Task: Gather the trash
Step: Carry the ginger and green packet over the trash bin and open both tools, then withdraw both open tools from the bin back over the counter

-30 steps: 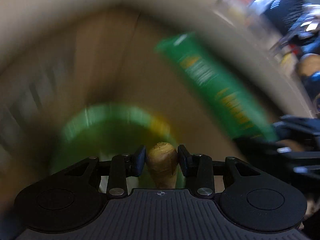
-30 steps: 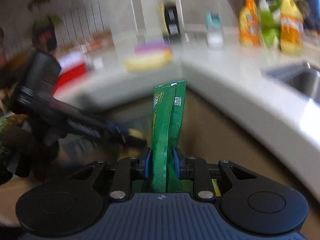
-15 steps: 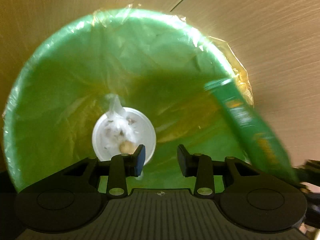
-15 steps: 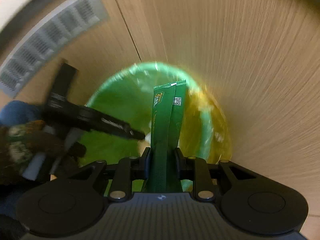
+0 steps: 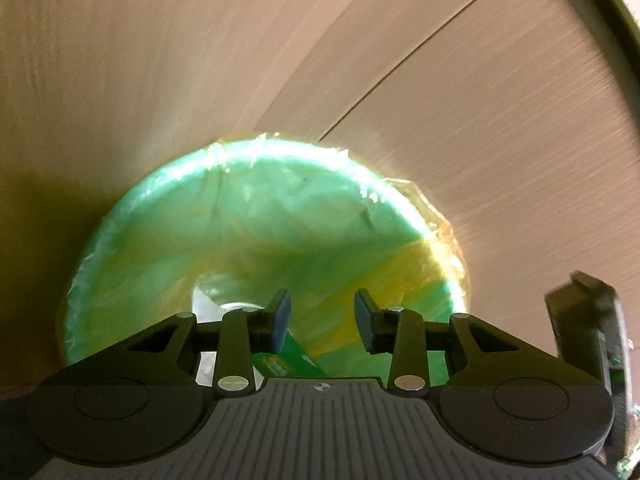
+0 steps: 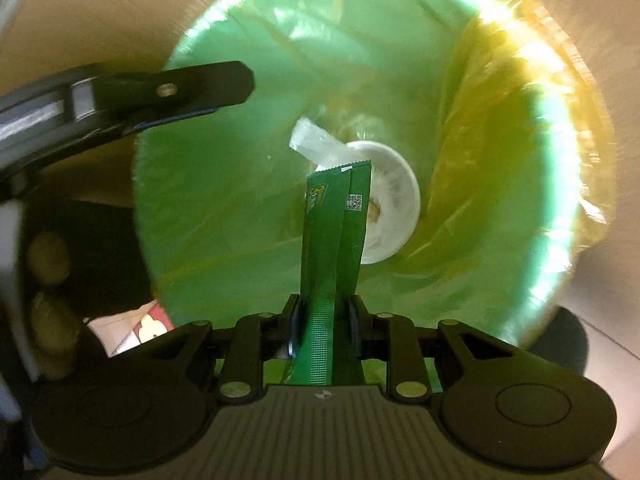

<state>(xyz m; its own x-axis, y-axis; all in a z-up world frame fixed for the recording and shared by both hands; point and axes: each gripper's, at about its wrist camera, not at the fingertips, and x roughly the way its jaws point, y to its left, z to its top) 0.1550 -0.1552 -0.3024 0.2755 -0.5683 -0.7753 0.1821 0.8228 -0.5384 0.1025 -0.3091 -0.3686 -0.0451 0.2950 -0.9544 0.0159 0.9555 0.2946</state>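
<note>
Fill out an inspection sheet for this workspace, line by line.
Surface: tan wood-grain floor.
Job's things: green bin with liner; white lid and clear wrapper at its bottom; green sachet above its mouth.
Clutter: red-and-white item beside the bin.
Grippers: left gripper open, nothing held; right gripper opening, sachet between the jaws.
Cables: nothing seen.
Surroundings: nothing seen.

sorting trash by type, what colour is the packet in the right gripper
Green packet, with a small QR code; clearest in the right wrist view.
</note>
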